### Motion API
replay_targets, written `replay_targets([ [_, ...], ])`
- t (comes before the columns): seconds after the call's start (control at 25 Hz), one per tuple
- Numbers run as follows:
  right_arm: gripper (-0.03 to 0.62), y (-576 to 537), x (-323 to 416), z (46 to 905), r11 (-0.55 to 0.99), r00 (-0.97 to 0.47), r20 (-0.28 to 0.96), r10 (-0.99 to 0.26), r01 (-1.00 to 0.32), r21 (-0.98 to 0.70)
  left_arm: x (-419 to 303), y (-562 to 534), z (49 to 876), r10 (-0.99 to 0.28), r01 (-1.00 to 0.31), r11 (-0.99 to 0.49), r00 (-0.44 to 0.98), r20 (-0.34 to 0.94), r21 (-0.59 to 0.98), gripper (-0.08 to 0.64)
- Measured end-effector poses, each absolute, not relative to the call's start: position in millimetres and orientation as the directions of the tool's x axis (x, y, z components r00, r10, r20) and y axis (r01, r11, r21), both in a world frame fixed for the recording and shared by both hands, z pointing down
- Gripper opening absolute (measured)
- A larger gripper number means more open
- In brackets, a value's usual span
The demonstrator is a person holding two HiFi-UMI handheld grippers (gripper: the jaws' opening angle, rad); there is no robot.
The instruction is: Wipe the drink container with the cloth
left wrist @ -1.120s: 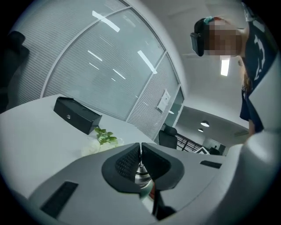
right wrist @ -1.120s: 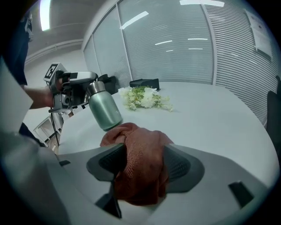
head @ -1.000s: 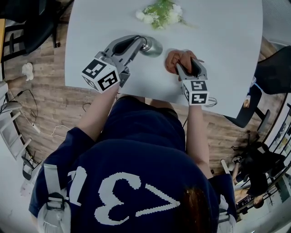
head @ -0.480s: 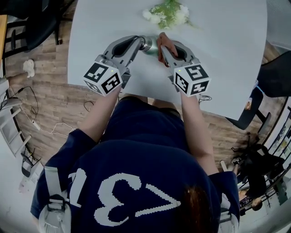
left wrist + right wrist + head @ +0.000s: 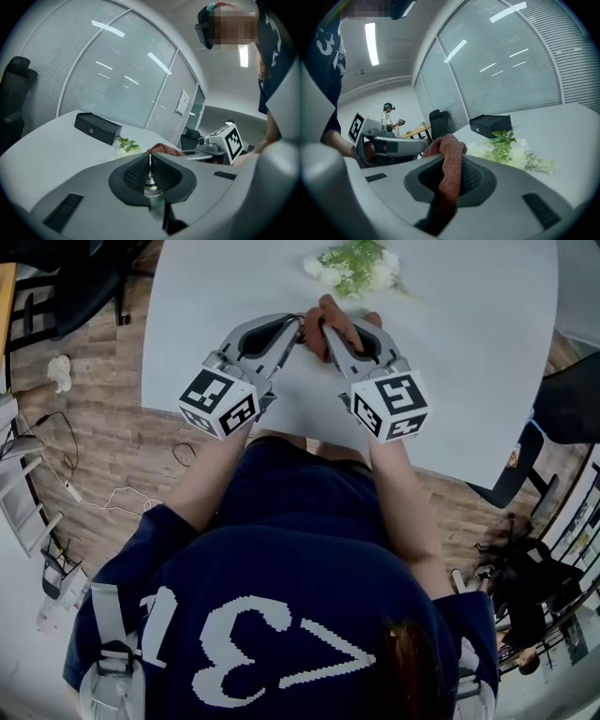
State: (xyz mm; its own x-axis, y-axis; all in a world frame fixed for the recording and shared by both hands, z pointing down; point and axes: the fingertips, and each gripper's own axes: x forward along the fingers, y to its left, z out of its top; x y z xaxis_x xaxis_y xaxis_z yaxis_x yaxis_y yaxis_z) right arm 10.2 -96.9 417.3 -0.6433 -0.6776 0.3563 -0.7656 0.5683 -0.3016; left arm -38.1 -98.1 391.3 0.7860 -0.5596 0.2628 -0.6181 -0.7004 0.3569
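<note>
My left gripper [image 5: 298, 330] is shut on a thin metal part of the silver drink container [image 5: 150, 186], which shows between its pads in the left gripper view. Held just above the white table [image 5: 469, 352], the container is hidden in the head view by the cloth and the jaws. My right gripper [image 5: 330, 331] is shut on the reddish-brown cloth [image 5: 328, 315], a fold of which stands up between its pads [image 5: 451, 168]. The cloth lies against the container right beyond the left jaws [image 5: 161, 149]. Both grippers' tips meet at the cloth.
A bunch of green and white flowers [image 5: 352, 266] lies on the table just beyond the grippers. A black box [image 5: 97, 127] sits farther back. The table's near edge runs under my forearms. A dark chair [image 5: 574, 395] stands at the right.
The right gripper took the cloth off the table and carried it left and away from me to the container. The left gripper with the container shifted slightly farther back.
</note>
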Motion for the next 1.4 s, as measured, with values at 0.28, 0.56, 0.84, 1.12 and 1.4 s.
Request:
replay_targets([
  [0.28,0.057,-91.9,64.3,489.0,0.441,-0.507,0.506,-0.698,-0.861,-0.255,-52.1,-95.7,395.9,-0.564,-0.633,-0.702,0.774,0.287,0.327,0.026],
  [0.56,0.057,-95.9,30.7,449.2,0.534,-0.642,0.411,-0.647,-0.767,-0.355,-44.5,-86.5,390.2,-0.52,-0.585,-0.767,0.807,0.279,0.262,0.026],
  [0.84,0.057,-98.3,-22.3,393.6,0.684,-0.744,0.321,-0.586,-0.667,-0.297,-34.6,-77.5,386.8,-0.472,-0.531,-0.825,0.835,0.283,0.192,0.026],
  [1.12,0.055,-94.0,28.3,450.2,0.576,-0.644,0.432,-0.632,-0.763,-0.293,-35.4,-62.0,387.7,-0.382,-0.447,-0.872,0.876,0.295,0.198,0.026],
  [1.4,0.055,-88.4,64.3,508.9,0.529,-0.596,0.575,-0.56,-0.792,-0.304,-25.1,-46.1,383.5,-0.279,-0.329,-0.934,0.916,0.289,0.141,0.026],
])
